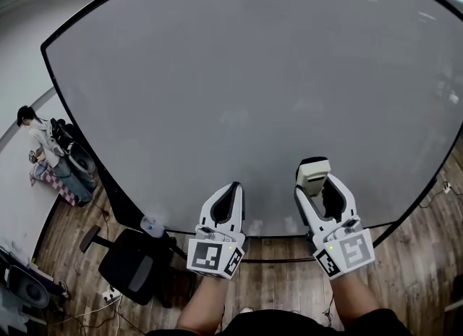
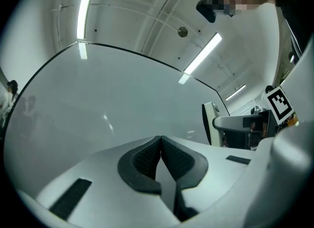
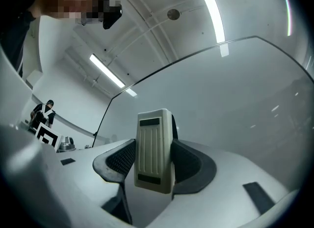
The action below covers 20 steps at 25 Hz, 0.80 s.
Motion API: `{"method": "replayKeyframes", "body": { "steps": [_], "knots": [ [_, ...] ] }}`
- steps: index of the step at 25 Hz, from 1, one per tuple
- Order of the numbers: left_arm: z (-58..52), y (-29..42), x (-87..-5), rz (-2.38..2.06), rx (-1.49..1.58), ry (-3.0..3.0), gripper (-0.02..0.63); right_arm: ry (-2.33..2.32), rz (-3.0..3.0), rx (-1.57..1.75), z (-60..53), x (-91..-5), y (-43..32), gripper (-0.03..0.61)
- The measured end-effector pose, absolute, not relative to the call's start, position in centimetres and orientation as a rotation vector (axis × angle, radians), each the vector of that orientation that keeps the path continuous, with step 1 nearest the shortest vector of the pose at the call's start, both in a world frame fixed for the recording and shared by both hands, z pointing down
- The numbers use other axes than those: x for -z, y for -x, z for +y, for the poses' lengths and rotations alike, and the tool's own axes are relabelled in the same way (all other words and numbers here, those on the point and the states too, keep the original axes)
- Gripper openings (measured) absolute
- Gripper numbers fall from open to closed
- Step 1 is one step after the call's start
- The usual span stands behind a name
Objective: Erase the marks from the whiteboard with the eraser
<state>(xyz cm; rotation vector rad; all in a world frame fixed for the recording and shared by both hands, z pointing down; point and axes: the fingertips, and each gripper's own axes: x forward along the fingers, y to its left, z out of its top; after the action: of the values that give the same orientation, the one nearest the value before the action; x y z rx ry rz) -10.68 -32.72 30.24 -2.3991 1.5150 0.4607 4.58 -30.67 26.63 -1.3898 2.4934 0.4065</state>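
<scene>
A large black-framed whiteboard (image 1: 253, 74) fills the head view, and no marks show on its grey-white face. My right gripper (image 1: 316, 177) is shut on a cream eraser (image 1: 313, 175), held near the board's lower edge. In the right gripper view the eraser (image 3: 153, 149) stands upright between the dark pads with its ribbed back toward the camera, the whiteboard (image 3: 235, 94) behind it. My left gripper (image 1: 234, 191) is shut with nothing in it, just left of the right one. In the left gripper view its pads (image 2: 147, 160) touch, and the eraser (image 2: 209, 122) shows at the right.
A black office chair (image 1: 134, 262) stands on the wooden floor below the board's left corner. A person (image 1: 40, 146) crouches by gear at the far left. A cable (image 1: 434, 193) lies on the floor at the right.
</scene>
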Motion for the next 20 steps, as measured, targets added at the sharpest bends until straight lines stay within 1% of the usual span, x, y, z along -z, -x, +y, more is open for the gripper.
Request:
{"method": "replayKeyframes", "body": {
  "steps": [9,14,20],
  "knots": [
    [-32.4,5.8,-33.8,1.397,-0.370,2.547,0.020,1.480,2.532,-0.373,-29.5,-30.8,-6.5,0.255],
    [-32.3,3.3,-37.0,1.331,-0.249,2.632,0.020,1.556,2.552,-0.288,-29.8,-33.7,-8.2,0.255],
    [-31.9,2.6,-38.7,1.316,-0.214,2.679,0.020,1.615,2.541,-0.198,-29.6,-36.4,-9.6,0.255]
  ]
}}
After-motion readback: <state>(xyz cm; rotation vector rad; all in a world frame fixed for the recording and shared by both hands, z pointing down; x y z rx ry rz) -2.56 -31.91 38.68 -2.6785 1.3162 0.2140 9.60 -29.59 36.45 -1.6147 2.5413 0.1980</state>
